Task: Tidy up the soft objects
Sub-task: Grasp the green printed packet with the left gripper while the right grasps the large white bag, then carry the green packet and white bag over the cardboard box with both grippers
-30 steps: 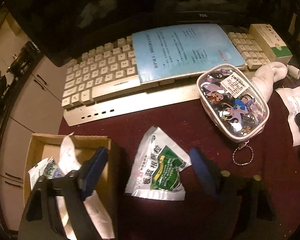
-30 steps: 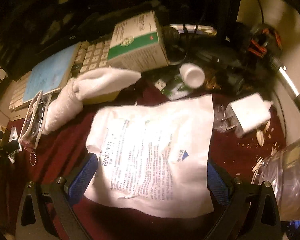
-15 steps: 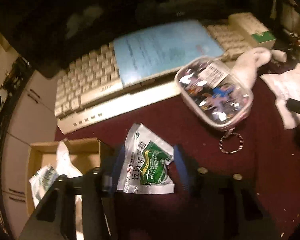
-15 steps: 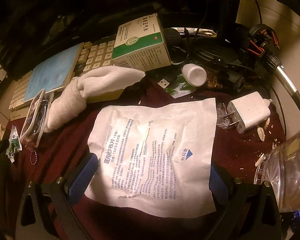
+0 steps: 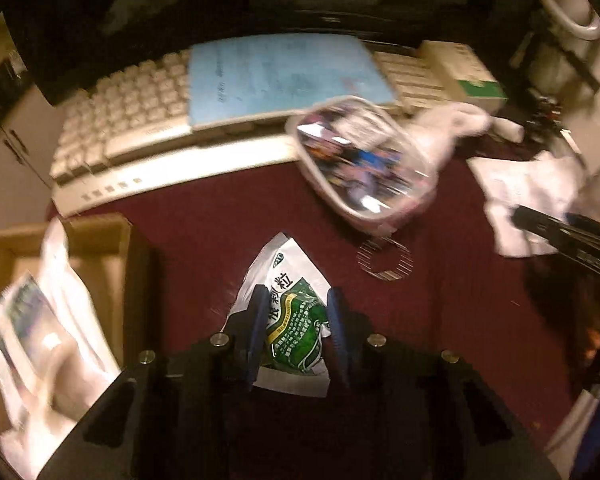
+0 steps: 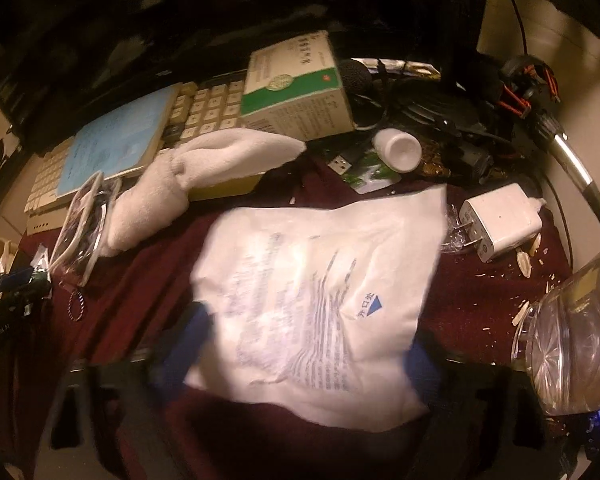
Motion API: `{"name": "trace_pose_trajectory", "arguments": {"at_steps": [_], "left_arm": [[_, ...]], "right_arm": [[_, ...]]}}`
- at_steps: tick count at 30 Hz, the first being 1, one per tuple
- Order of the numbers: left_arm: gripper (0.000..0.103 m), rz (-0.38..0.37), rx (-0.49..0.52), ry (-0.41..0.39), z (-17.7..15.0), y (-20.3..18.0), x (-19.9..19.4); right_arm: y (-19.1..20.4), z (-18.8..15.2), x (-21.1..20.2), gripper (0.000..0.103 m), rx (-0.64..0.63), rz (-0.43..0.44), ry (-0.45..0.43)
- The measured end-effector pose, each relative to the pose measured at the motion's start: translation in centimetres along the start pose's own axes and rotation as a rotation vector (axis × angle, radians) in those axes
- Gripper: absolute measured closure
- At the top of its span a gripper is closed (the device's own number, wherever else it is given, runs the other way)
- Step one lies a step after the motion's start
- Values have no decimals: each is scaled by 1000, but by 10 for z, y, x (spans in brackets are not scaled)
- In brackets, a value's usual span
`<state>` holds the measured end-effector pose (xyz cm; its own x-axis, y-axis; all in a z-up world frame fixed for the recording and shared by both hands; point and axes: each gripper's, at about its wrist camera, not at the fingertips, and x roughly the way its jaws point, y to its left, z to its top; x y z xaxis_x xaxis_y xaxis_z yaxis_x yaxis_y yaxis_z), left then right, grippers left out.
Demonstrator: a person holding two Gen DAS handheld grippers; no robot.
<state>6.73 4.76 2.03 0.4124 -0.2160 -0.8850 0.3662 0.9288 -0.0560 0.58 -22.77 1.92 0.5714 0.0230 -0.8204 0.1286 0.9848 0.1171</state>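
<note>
Left gripper [image 5: 296, 330] has just been closing, and I see its blue pads pinching the green-and-white sachet [image 5: 290, 312] on the maroon cloth [image 5: 220, 240], right of the cardboard box [image 5: 100, 240]. Through the right wrist view, my right gripper [image 6: 300, 352] has been narrowing around the white gauze packet [image 6: 316, 296]; its blurred pads sit at the packet's edges, so I cannot tell whether they press.

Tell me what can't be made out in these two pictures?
- Left view: box contents, smeared by blur and cut by the edge.
- Left view: pouch contents, blurred.
- Right view: right tongs, hidden under the white packet; grip unclear.
- Right view: packet's print, blurred.
</note>
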Motion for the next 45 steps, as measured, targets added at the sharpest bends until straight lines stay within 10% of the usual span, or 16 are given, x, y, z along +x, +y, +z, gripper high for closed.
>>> {"name": "trace_pose_trajectory", "arguments": {"at_steps": [5, 10, 13, 20, 26, 45], "left_arm": [[75, -93, 32, -7, -34, -29, -13], [72, -85, 68, -40, -55, -43, -27], [42, -27, 95, -69, -67, -43, -35], [40, 6, 91, -83, -70, -36, -29], [69, -43, 52, -96, -66, -31, -22], [75, -102, -26, -223, -85, -27, -75]], "right_arm": [[8, -4, -12, 52, -3, 82, 1], [28, -14, -28, 55, -37, 159, -26], [37, -21, -38, 55, -51, 182, -40], [52, -33, -44, 55, -56, 220, -47], [60, -42, -44, 55, -54, 230, -44], [75, -48, -61, 55, -65, 251, -70]]}}
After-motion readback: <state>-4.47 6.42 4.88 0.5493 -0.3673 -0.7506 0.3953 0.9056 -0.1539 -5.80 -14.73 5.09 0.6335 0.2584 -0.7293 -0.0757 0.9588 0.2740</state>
